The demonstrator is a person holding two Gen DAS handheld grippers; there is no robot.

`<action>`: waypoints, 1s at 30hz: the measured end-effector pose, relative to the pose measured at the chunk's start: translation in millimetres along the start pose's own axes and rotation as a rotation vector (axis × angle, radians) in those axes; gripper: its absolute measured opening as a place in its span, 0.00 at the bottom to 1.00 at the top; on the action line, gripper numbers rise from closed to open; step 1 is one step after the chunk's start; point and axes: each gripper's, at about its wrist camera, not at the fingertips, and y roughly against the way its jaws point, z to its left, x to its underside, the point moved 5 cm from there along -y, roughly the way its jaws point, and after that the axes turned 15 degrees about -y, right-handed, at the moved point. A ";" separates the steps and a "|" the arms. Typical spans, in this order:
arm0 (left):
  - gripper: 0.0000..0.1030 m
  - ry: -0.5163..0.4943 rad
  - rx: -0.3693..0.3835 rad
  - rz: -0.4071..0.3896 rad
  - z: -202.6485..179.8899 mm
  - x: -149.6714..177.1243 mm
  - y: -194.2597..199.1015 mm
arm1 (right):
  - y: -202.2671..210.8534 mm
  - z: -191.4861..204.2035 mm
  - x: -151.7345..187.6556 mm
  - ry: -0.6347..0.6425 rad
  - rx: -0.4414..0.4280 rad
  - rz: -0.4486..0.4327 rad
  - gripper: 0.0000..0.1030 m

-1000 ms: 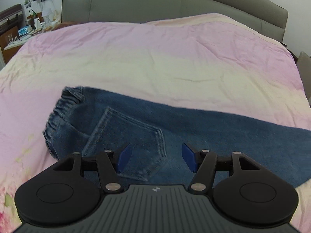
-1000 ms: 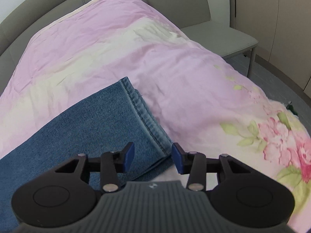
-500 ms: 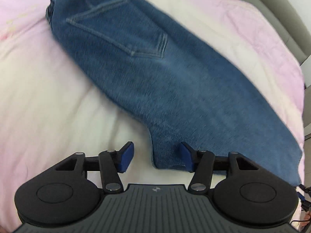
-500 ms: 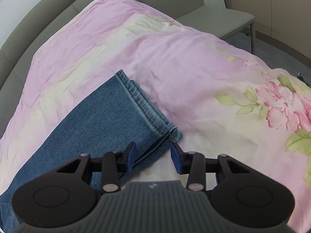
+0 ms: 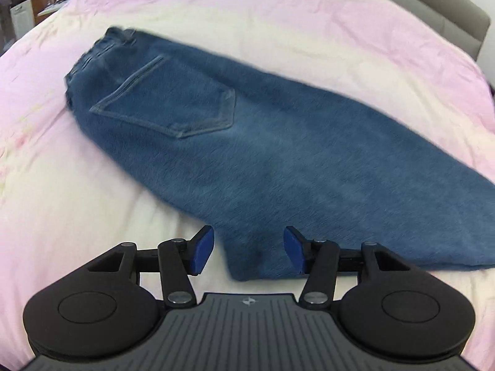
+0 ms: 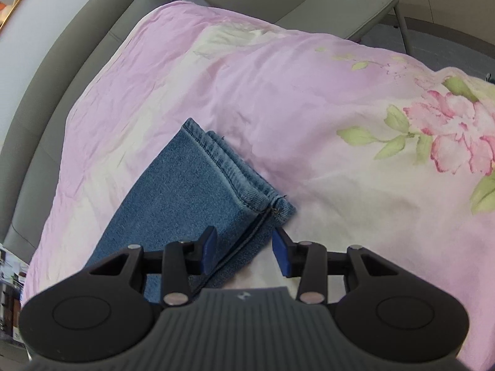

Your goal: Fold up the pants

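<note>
Blue denim pants (image 5: 263, 154) lie flat on the pink bed cover, folded lengthwise, back pocket up, waistband (image 5: 92, 58) at the far left. My left gripper (image 5: 249, 252) is open, its fingers either side of the crotch corner of the pants near the front edge. In the right wrist view the stacked leg hems (image 6: 235, 170) lie on the cover. My right gripper (image 6: 244, 249) is open over the near edge of the leg, just short of the hem corner. Neither gripper holds cloth.
The pink and cream flowered bed cover (image 6: 309, 99) spreads all round the pants. A grey padded headboard (image 6: 46, 99) runs along the far side. A grey chair (image 6: 309, 3) stands beside the bed. A cluttered bedside table (image 5: 34, 0) is at far left.
My left gripper has swung from the waistband area to the crotch edge of the pants. My right gripper has drawn back a little along the leg, so the hem lies further ahead.
</note>
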 end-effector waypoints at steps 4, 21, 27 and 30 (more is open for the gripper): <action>0.58 -0.075 0.097 -0.015 -40.5 -26.3 -2.2 | -14.1 -10.3 -5.8 -0.088 -0.001 0.015 0.37; 0.37 -0.616 0.434 -0.011 -289.8 -53.8 -53.7 | -26.0 -17.3 -7.1 -0.057 -0.062 -0.012 0.16; 0.26 -0.727 0.474 0.034 -324.5 -33.1 -78.4 | -5.5 11.7 -13.1 0.049 -0.087 -0.027 0.11; 0.25 -0.723 0.470 0.040 -324.6 -18.8 -90.7 | 7.2 26.2 -11.5 0.100 -0.103 -0.038 0.10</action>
